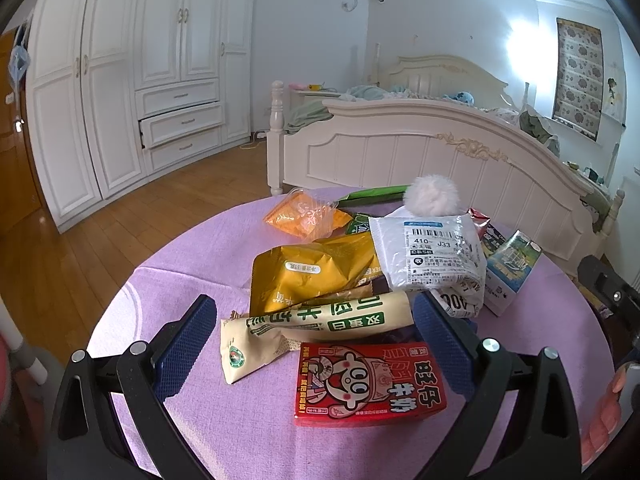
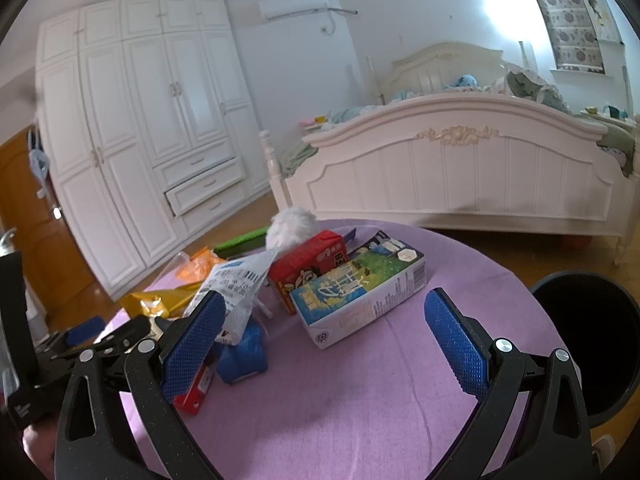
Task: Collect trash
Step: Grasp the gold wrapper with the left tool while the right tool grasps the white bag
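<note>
Trash lies piled on a round table with a purple cloth (image 1: 180, 280). In the left wrist view my left gripper (image 1: 316, 322) is open above a beige snack wrapper (image 1: 312, 324) and a red milk carton (image 1: 368, 384). Behind them lie a gold pouch (image 1: 312, 272), an orange wrapper (image 1: 304, 216), a white shipping bag (image 1: 432, 252) and a blue-green milk carton (image 1: 508, 268). In the right wrist view my right gripper (image 2: 324, 320) is open, in front of the blue-green milk carton (image 2: 360, 292) and a second red carton (image 2: 308, 264). A black trash bin (image 2: 592, 340) stands right of the table.
A white fluffy ball (image 1: 432, 196) and a green strip (image 1: 372, 196) sit at the table's far edge. A small blue packet (image 2: 244, 352) lies near my right gripper's left finger. A white bed (image 2: 460, 168) and a wardrobe (image 2: 132, 140) stand beyond on the wooden floor.
</note>
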Demonstrator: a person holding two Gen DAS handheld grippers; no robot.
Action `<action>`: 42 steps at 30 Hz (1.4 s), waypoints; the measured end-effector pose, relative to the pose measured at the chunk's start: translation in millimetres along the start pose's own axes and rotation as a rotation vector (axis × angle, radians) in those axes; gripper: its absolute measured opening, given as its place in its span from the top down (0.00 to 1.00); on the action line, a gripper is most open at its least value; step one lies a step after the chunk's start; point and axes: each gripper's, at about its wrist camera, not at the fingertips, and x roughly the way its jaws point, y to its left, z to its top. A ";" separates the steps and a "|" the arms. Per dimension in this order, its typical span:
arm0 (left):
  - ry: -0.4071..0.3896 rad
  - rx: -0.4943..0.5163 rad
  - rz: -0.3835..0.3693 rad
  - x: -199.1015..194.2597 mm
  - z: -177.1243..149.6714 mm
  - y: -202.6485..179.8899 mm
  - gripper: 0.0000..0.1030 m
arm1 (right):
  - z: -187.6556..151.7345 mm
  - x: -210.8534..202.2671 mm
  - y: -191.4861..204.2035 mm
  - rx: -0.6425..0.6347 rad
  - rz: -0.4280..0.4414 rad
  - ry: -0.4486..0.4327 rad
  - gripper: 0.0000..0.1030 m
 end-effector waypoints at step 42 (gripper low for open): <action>0.232 0.098 -0.420 68.9 50.4 53.9 0.44 | 25.3 139.7 82.0 -0.095 0.203 0.489 0.70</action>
